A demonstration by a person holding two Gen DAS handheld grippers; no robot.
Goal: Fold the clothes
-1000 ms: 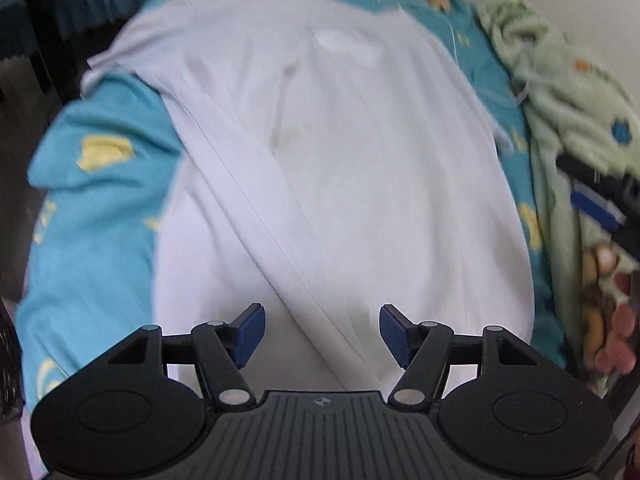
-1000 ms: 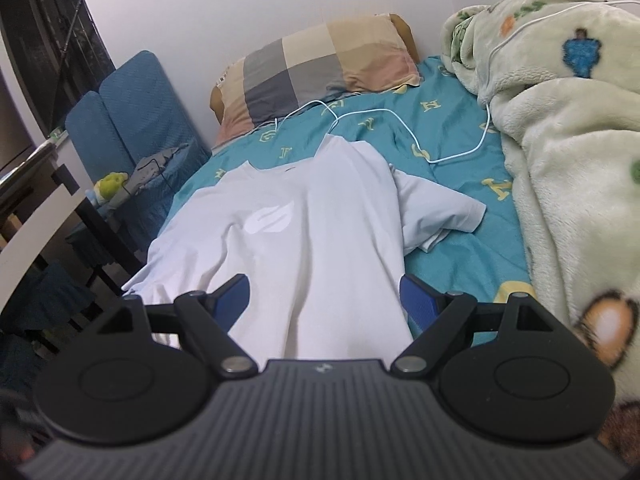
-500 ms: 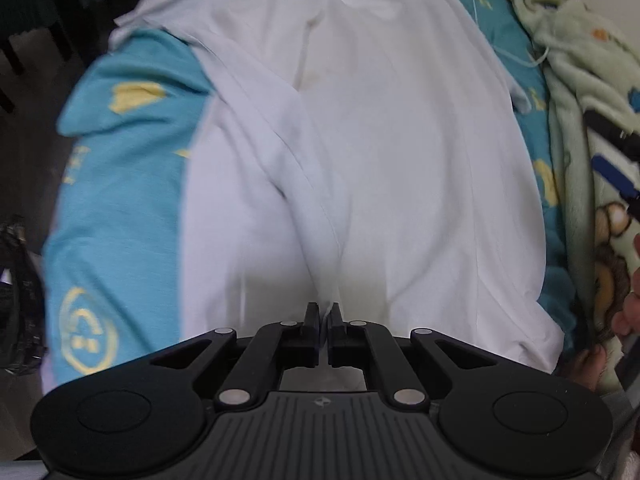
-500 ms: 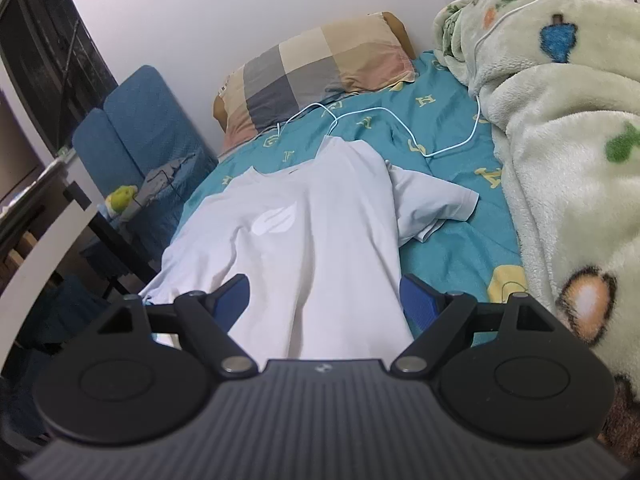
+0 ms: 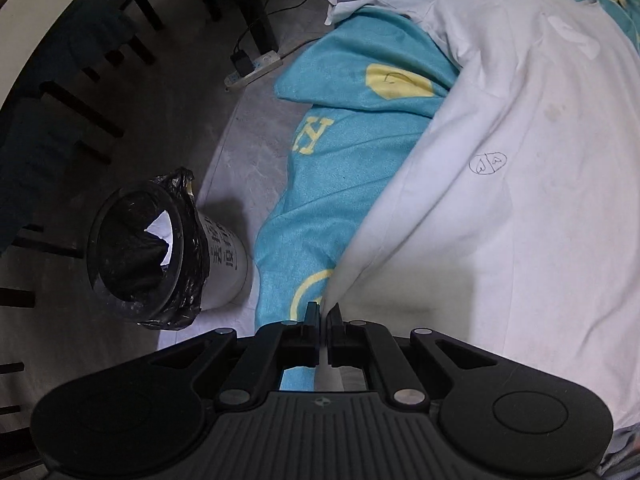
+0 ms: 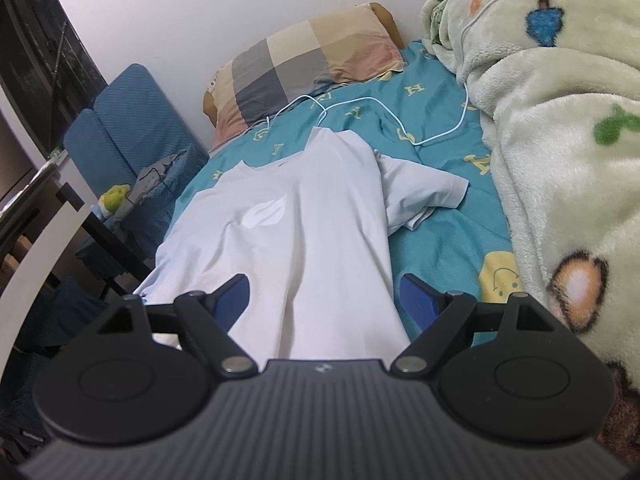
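A white T-shirt point(image 5: 520, 168) lies spread on a teal bed sheet point(image 5: 332, 160); it also shows in the right wrist view point(image 6: 304, 232), collar toward the pillow, one sleeve out to the right. My left gripper point(image 5: 323, 312) is shut on the shirt's lower left hem at the bed's edge, with the fabric pulled taut from it. My right gripper point(image 6: 324, 292) is open and empty, hovering above the shirt's lower part.
A white bin with a black liner point(image 5: 160, 248) stands on the floor left of the bed. A power strip point(image 5: 252, 70) lies on the floor. A checked pillow point(image 6: 304, 68), a white cable point(image 6: 384, 116) and a green fleece blanket point(image 6: 560, 140) are on the bed. A blue chair point(image 6: 132, 128) stands at the left.
My left gripper closed on the shirt's hem, then swung left to the bed's edge, drawing the fabric with it. My right gripper stayed open and barely moved.
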